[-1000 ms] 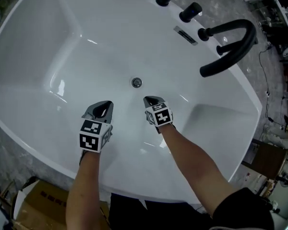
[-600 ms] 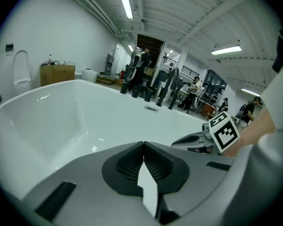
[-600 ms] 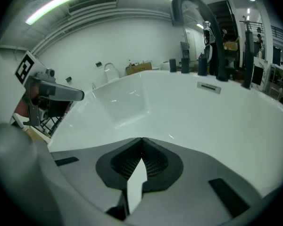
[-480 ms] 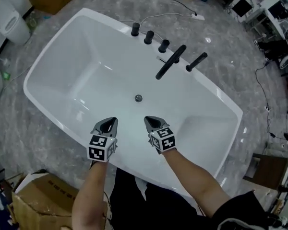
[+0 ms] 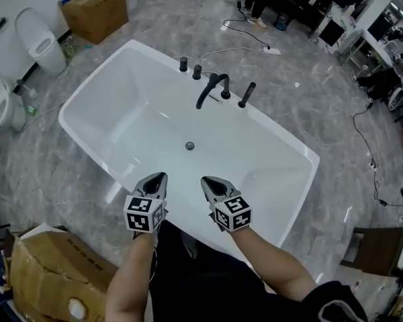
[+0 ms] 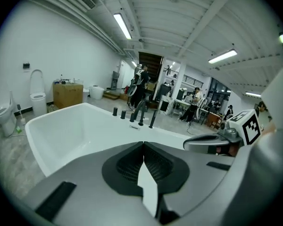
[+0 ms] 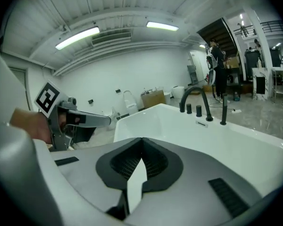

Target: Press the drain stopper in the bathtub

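The round metal drain stopper [image 5: 189,145] sits in the middle of the white bathtub's [image 5: 114,123] floor. My left gripper [image 5: 160,177] and right gripper [image 5: 205,180] hang side by side high above the tub's near rim, well short of the stopper. Both are shut with nothing held: the jaws meet at the tip in the left gripper view [image 6: 143,143] and in the right gripper view [image 7: 142,139]. The stopper does not show in either gripper view.
A black arched faucet [image 5: 211,87] with black knobs [image 5: 189,68] and a handle [image 5: 246,94] stands on the tub's far rim. Toilets [image 5: 41,40] and a cardboard box [image 5: 94,9] are at the far left. Another box [image 5: 47,277] is near left. Cables [image 5: 242,42] cross the marble floor.
The head view has pulled up and back, so the tub looks much smaller. Both grippers have come out from over the tub floor to above its near rim, still shut.
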`<state>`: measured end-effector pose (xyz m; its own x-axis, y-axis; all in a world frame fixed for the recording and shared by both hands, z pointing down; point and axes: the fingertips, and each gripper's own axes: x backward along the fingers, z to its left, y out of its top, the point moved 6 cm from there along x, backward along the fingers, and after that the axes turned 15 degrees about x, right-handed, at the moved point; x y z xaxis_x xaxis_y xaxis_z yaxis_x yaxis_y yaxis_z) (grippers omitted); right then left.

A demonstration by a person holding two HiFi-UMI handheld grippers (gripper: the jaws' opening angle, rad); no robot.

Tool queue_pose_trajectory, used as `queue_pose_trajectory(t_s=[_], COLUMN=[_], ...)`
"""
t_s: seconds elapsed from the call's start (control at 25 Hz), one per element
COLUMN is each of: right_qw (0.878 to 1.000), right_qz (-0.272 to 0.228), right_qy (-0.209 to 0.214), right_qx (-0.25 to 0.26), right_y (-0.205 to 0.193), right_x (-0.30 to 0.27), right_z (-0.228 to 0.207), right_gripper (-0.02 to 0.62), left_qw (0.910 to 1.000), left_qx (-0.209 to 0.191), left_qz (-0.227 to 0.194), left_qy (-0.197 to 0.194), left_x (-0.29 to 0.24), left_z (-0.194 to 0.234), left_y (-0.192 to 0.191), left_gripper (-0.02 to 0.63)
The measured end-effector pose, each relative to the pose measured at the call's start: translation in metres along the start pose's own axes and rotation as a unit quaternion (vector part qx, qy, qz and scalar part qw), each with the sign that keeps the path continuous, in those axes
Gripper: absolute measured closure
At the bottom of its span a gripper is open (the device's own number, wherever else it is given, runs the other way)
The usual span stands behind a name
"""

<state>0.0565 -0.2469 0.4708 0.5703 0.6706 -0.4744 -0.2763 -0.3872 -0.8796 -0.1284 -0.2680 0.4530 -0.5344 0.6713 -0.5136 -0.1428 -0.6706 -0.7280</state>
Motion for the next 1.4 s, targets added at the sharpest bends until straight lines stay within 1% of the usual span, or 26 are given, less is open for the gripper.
queue_pose_trajectory(t_s=[0.08,0.2,0.32,0.48,0.6,0.72,0.8,0.92,1.0,1.12,1.28,1.4], right_qw=[1.000,0.999,0.998,0.996,0.995,0.994,0.994,0.991,0.988,0.984,0.979,0.979], right_qz=[-0.026,-0.045,-0.060,-0.077,-0.089,-0.090,-0.096,-0.119,-0.131,-0.144,-0.157,-0.155], right_qy=[0.007,0.017,0.026,0.035,0.040,0.028,0.025,0.047,0.062,0.072,0.084,0.084], right_qx=[0.007,0.006,0.006,0.011,0.032,0.055,0.050,0.042,0.052,0.075,0.096,0.102], right_y=[0.010,0.017,0.023,0.038,0.056,0.076,0.089,0.111,0.127,0.145,0.159,0.160], right_x=[0.041,0.099,0.144,0.181,0.194,0.195,0.194,0.192,0.187,0.181,0.178,0.178], right_z=[0.007,0.018,0.032,0.045,0.055,0.061,0.066,0.082,0.096,0.113,0.128,0.135], right_gripper=[0.581,0.583,0.583,0.583,0.583,0.583,0.583,0.583,0.583,0.583,0.584,0.584], left_qw=[0.9998,0.9991,0.9983,0.9972,0.9958,0.9940,0.9932,0.9916,0.9898,0.9869,0.9837,0.9827], left_qx=[0.006,0.014,-0.001,-0.021,-0.027,-0.032,-0.032,-0.030,-0.032,-0.026,-0.021,-0.014], left_qz=[-0.018,-0.041,-0.058,-0.072,-0.087,-0.104,-0.112,-0.126,-0.137,-0.155,-0.172,-0.176], left_qy=[-0.002,-0.005,-0.001,0.006,0.005,0.000,0.000,0.010,0.022,0.038,0.049,0.055], left_x=[0.023,0.057,0.094,0.134,0.155,0.171,0.182,0.206,0.224,0.245,0.261,0.269], left_z=[-0.030,-0.070,-0.102,-0.130,-0.140,-0.144,-0.140,-0.129,-0.117,-0.099,-0.083,-0.075], left_y=[0.000,-0.003,-0.002,0.001,0.006,0.016,0.022,0.033,0.040,0.044,0.049,0.048], left_gripper=[0.594,0.594,0.594,0.594,0.594,0.594,0.594,0.594,0.594,0.594,0.594,0.594])
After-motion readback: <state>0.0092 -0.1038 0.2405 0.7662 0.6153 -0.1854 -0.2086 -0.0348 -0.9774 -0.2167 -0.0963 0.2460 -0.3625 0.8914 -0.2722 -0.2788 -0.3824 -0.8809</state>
